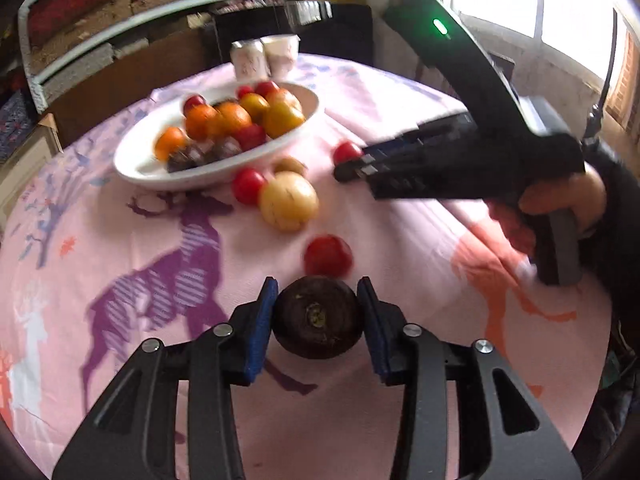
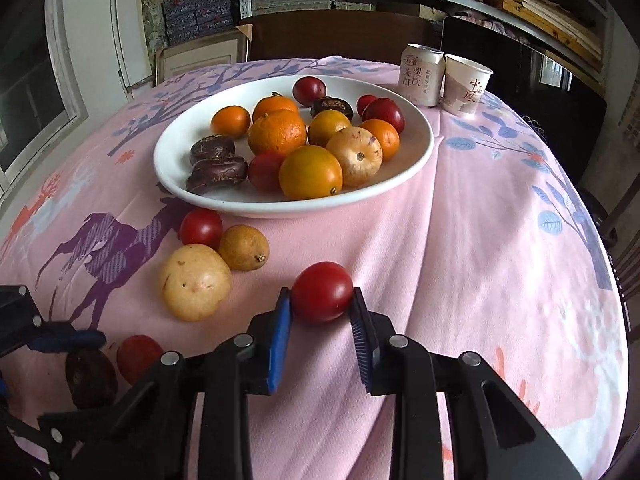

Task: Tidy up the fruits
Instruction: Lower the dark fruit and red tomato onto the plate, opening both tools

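The dark round fruit (image 1: 319,317) sits on the pink tablecloth (image 1: 400,216) toward the near edge, directly between the blue pads of the left gripper (image 1: 318,320). Both pads touch its sides, so the left gripper is narrowed onto it. Its stem scar faces the left wrist camera; the body is slightly flattened, with its short axis running toward the camera and no long axis to align.

The red tomato (image 2: 322,292) lies further in on the cloth, between the near edge and the white bowl (image 2: 420,152). The right gripper (image 2: 322,312) is closed on it, one pad on each flank. It is close to round; no stem end is visible.

Governing relation: the bowl lies ahead of and beyond both grippers, toward the far edge. The right gripper is the nearer of the two. Judged from this, each held fruit needs to be lifted and carried forward over the bowl rim.

Loose fruit remains between the grippers and the bowl: a pale yellow fruit (image 2: 195,282), a small brown fruit (image 2: 243,247) and a second tomato (image 2: 200,227) close to the rim. A third tomato (image 1: 328,255) lies just beyond the dark fruit.
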Available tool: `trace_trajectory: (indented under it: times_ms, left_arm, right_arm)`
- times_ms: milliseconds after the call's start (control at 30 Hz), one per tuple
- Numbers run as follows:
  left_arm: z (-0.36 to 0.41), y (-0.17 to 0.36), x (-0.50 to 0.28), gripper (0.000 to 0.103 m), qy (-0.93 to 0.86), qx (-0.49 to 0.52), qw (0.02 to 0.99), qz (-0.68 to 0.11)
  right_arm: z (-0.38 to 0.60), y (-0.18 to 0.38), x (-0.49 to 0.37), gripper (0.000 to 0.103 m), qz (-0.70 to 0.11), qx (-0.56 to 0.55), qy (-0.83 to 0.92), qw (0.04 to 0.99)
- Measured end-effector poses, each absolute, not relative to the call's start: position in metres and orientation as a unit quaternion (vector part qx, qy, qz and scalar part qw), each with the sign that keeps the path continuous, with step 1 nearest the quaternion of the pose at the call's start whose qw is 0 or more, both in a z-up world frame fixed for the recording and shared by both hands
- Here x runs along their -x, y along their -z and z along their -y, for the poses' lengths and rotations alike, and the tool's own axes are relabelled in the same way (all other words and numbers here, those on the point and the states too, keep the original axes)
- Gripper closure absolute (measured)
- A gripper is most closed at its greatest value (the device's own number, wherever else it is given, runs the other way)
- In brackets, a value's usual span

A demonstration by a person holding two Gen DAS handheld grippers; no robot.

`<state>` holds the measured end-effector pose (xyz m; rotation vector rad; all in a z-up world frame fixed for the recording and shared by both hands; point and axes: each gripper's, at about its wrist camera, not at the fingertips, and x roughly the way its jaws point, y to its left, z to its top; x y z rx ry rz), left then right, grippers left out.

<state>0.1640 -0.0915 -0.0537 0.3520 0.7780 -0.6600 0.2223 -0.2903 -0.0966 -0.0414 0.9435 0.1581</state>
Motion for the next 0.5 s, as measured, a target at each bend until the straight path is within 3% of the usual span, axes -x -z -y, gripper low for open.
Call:
trace_trajectory:
  times_ms: [267, 500]
  left_arm:
    - [0.054, -0.004, -0.22, 0.063, 0.23, -0.109, 0.91, -0.328]
    - [0.061, -0.017, -0.313, 0.063, 0.154, -0.086, 0.935, -0.308]
  right_arm:
    - [0.315, 0.033, -0.232, 0.074, -0.384, -0.008, -0.064, 0.921]
    - [0.315, 0.013, -0.314, 0.074, -0.366, -0.034, -0.059, 0.928]
